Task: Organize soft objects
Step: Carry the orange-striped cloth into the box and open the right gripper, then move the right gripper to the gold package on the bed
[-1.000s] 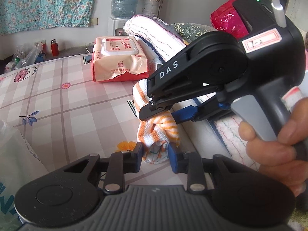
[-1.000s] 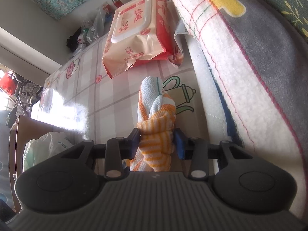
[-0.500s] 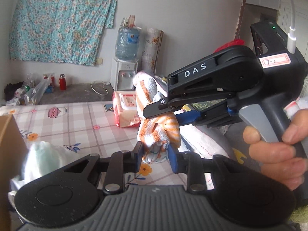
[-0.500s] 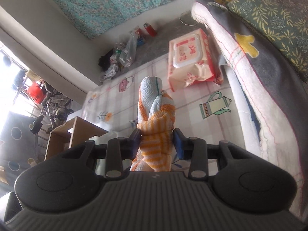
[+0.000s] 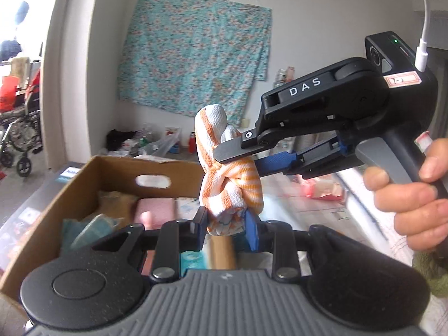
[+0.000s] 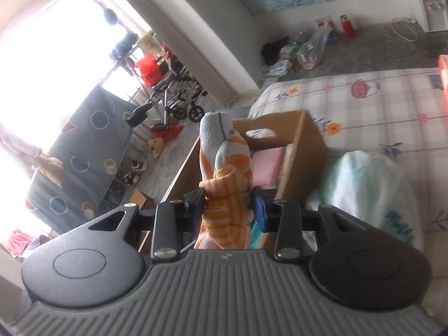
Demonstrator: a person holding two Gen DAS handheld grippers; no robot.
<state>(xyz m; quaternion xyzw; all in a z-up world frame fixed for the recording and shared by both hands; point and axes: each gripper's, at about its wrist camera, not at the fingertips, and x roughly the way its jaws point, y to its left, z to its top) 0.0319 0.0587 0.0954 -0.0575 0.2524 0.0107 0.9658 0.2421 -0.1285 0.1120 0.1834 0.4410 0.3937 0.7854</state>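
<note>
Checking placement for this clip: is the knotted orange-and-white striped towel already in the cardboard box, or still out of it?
Out. The knotted orange-and-white striped towel is clamped by left gripper and right gripper, above the cardboard box.

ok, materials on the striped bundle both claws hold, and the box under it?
Striped bundle: looks like terry or waffle-weave cotton, matte, nubby texture, knotted soft folds. Box: corrugated cardboard by the look, plain brown, matte, with a punched handle slot and thin straight walls.

White letters "DAS" stand on the upper arm of the right claw, toward three o'clock in the left wrist view. Other labels are illegible.
</note>
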